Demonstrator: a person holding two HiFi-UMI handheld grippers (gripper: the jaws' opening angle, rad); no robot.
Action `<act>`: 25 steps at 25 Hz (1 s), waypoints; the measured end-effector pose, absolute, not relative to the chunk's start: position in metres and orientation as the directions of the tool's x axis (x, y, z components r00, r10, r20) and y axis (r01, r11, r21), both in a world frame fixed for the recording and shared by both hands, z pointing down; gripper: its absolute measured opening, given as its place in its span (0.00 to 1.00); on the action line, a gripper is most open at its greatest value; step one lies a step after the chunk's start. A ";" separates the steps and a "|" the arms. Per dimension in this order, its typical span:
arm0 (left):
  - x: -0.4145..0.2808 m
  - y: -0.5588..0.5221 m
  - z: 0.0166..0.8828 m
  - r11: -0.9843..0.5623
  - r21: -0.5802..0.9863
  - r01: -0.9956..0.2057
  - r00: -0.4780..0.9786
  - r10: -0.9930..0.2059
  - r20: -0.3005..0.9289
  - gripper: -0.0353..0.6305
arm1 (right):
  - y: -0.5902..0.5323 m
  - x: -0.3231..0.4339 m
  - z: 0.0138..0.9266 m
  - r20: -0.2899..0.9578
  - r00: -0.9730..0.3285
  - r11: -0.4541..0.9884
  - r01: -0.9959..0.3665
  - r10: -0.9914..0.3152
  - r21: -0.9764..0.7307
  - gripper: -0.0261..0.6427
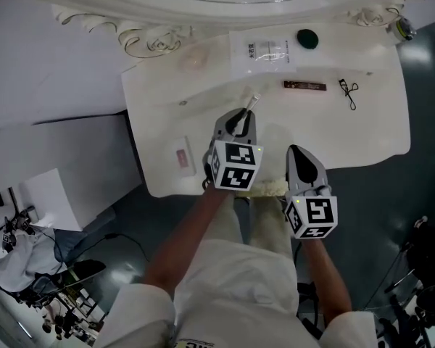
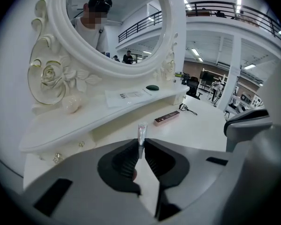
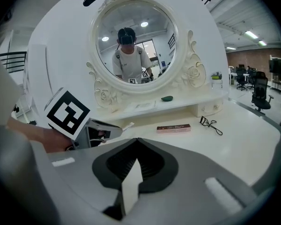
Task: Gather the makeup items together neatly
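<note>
My left gripper (image 1: 243,116) is shut on a small silver tube (image 1: 252,101), held above the middle of the white vanity table (image 1: 377,133). In the left gripper view the tube (image 2: 141,133) sticks up from between the pressed jaws of the left gripper (image 2: 141,148). A slim brown box (image 1: 304,85) and a black eyelash curler (image 1: 349,93) lie on the table beyond, to the right. My right gripper (image 1: 297,151) hovers over the table's front edge, shut, with nothing in it (image 3: 136,142). The right gripper view also shows the box (image 3: 173,128) and the curler (image 3: 210,124).
The raised shelf (image 1: 217,64) under the round mirror (image 3: 133,41) carries a green round item (image 1: 307,38), a clear printed packet (image 1: 264,49) and a pale pink ball (image 1: 194,58). A flat pinkish packet (image 1: 181,156) lies at the table's left front.
</note>
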State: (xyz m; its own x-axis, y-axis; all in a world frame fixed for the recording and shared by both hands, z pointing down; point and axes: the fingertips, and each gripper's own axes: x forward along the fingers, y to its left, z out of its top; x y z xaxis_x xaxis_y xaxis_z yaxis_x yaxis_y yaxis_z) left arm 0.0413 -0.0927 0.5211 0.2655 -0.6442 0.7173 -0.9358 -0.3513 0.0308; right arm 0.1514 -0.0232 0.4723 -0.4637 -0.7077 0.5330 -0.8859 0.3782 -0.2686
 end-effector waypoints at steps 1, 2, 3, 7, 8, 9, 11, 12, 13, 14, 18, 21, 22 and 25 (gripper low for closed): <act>0.039 -0.090 0.518 -0.340 0.035 -0.940 0.261 -0.649 0.715 0.12 | -0.022 0.150 0.472 0.533 -0.467 0.382 -0.884 -0.706 -0.268 0.04; 0.036 -0.087 0.516 -0.328 0.038 -0.944 0.256 -0.653 0.712 0.12 | -0.021 0.148 0.471 0.533 -0.470 0.387 -0.883 -0.704 -0.267 0.04; 0.032 -0.085 0.513 -0.317 0.041 -0.947 0.251 -0.658 0.710 0.12 | -0.021 0.146 0.470 0.533 -0.473 0.391 -0.881 -0.702 -0.267 0.04; 0.018 -0.071 0.506 -0.281 0.044 -0.959 0.230 -0.674 0.702 0.12 | -0.017 0.135 0.466 0.529 -0.486 0.408 -0.873 -0.695 -0.265 0.04; 0.015 -0.068 0.505 -0.272 0.046 -0.961 0.225 -0.676 0.702 0.12 | -0.016 0.132 0.466 0.529 -0.490 0.413 -0.871 -0.693 -0.267 0.04; 0.012 -0.065 0.505 -0.262 0.047 -0.964 0.219 -0.677 0.702 0.12 | -0.015 0.129 0.465 0.528 -0.494 0.417 -0.869 -0.690 -0.268 0.04; 0.006 -0.059 0.505 -0.249 0.049 -0.967 0.210 -0.679 0.703 0.12 | -0.013 0.123 0.464 0.528 -0.502 0.425 -0.864 -0.685 -0.269 0.04; 0.004 -0.056 0.504 -0.244 0.050 -0.969 0.207 -0.680 0.703 0.12 | -0.011 0.120 0.464 0.528 -0.506 0.431 -0.861 -0.682 -0.269 0.04; 0.002 -0.053 0.503 -0.238 0.051 -0.970 0.204 -0.681 0.703 0.12 | -0.010 0.117 0.463 0.527 -0.511 0.437 -0.858 -0.679 -0.269 0.04; -0.001 -0.050 0.502 -0.232 0.052 -0.971 0.201 -0.682 0.703 0.12 | -0.009 0.113 0.462 0.525 -0.517 0.446 -0.854 -0.676 -0.268 0.04; -0.014 -0.041 0.499 -0.199 0.058 -0.978 0.182 -0.691 0.699 0.12 | -0.003 0.097 0.455 0.510 -0.552 0.489 -0.830 -0.660 -0.268 0.04; -0.026 -0.032 0.497 -0.159 0.069 -0.985 0.161 -0.697 0.699 0.12 | -0.001 0.087 0.455 0.509 -0.571 0.512 -0.816 -0.644 -0.267 0.04; -0.030 -0.029 0.497 -0.146 0.073 -0.987 0.155 -0.697 0.700 0.12 | 0.000 0.083 0.454 0.509 -0.576 0.519 -0.812 -0.640 -0.267 0.04; -0.044 -0.016 0.497 -0.111 0.075 -0.991 0.131 -0.696 0.706 0.12 | 0.001 0.071 0.453 0.509 -0.594 0.541 -0.797 -0.623 -0.268 0.04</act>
State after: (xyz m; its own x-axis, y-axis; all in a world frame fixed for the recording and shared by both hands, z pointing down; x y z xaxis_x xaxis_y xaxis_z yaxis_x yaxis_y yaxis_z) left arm -0.0437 -0.0159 0.4966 0.1312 -0.6961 0.7058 -0.9910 -0.1112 0.0745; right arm 0.0707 0.0012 0.4529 -0.5938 -0.6231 0.5091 -0.7974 0.5406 -0.2683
